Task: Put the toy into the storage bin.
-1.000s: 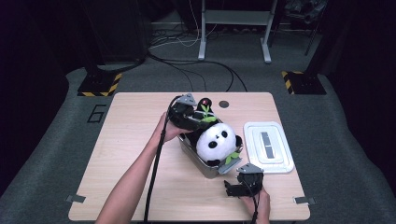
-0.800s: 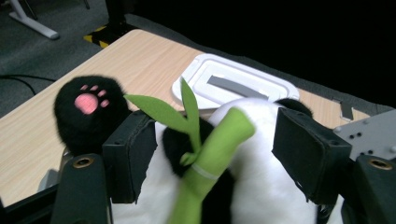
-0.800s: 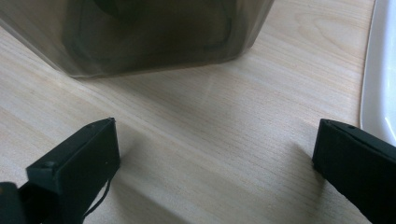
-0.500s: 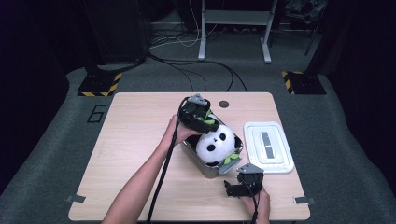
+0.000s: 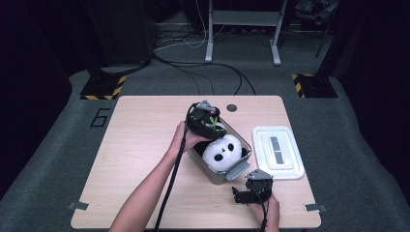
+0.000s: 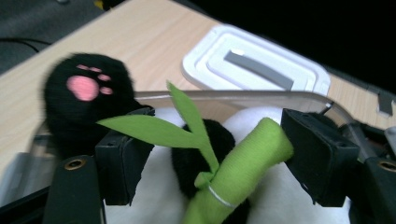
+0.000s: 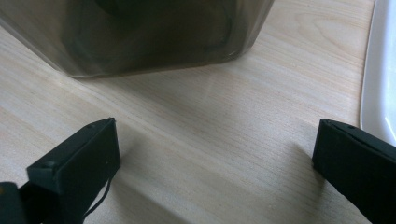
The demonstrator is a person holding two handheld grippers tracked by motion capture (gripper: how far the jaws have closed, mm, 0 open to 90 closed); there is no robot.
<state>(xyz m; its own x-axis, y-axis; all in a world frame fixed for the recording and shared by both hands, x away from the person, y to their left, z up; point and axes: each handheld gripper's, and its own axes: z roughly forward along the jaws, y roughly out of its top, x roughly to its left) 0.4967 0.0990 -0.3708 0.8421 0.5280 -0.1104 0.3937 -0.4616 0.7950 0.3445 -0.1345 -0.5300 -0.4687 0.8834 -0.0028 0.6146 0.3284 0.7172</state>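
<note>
1. Panda toy point(image 5: 221, 152) is lying inside the clear bin point(image 5: 240, 166); we are holding our left gripper point(image 5: 209, 122) over its far end, jaws just opened, bamboo stalk point(image 6: 238, 170) loose between them.
2. Our right gripper point(image 5: 241, 194) is resting wide apart on the table point(image 5: 135, 145), near the bin's front edge, beside the white lid point(image 5: 278, 152).

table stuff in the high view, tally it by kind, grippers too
Black-and-white panda plush toy: 1
Clear plastic storage box: 1
White rectangular plastic lid: 1
Black two-jaw grippers, left and right: 2
Total: 5
</note>
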